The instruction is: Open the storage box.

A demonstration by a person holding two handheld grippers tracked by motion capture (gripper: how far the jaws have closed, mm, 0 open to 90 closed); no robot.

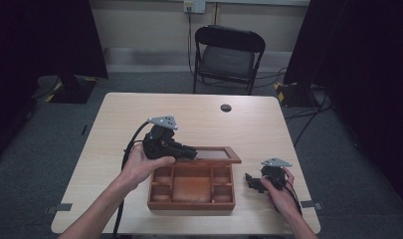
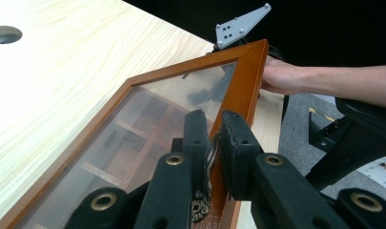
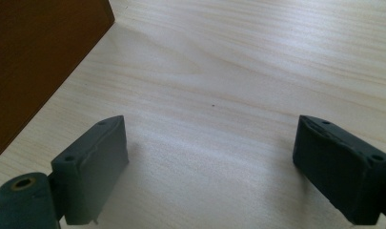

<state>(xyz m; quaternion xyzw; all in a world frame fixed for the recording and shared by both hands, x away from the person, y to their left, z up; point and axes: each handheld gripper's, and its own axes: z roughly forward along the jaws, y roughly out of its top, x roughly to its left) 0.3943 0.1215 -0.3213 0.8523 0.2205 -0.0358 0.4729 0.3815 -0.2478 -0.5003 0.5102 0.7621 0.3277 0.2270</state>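
A light wooden table [image 1: 114, 149] was seen from above, with bare board along its left edge and across its whole far half, where only a small round cable hole [image 1: 226, 107] was set near the far edge. A person's left forearm was brought in from the bottom left, and the left gripper [image 1: 186, 152] was held just above the middle of the table. Its jaws were closed on the metal clasp [image 2: 210, 160] at the rim of a glass-paned lid [image 2: 147, 119], as was shown in the left gripper view, so that the lid was kept raised and tilted. The lid belonged to a brown wooden box [image 1: 191, 199], which was placed near the table's front edge, slightly right of centre; its open compartments were exposed below, and the lid's wooden frame [image 1: 216, 160] was seen along the box's far side. To the right of the box, a strip of bare table was left, and there the right gripper [image 1: 251, 181] was held low in the person's right hand, near the right edge. In the right gripper view its jaws were spread wide apart with nothing but table between them, and a corner of the box's side wall [image 3: 38, 62] was seen well off at upper left. Beyond the table a black folding chair [image 1: 229, 55] was stood on grey floor.
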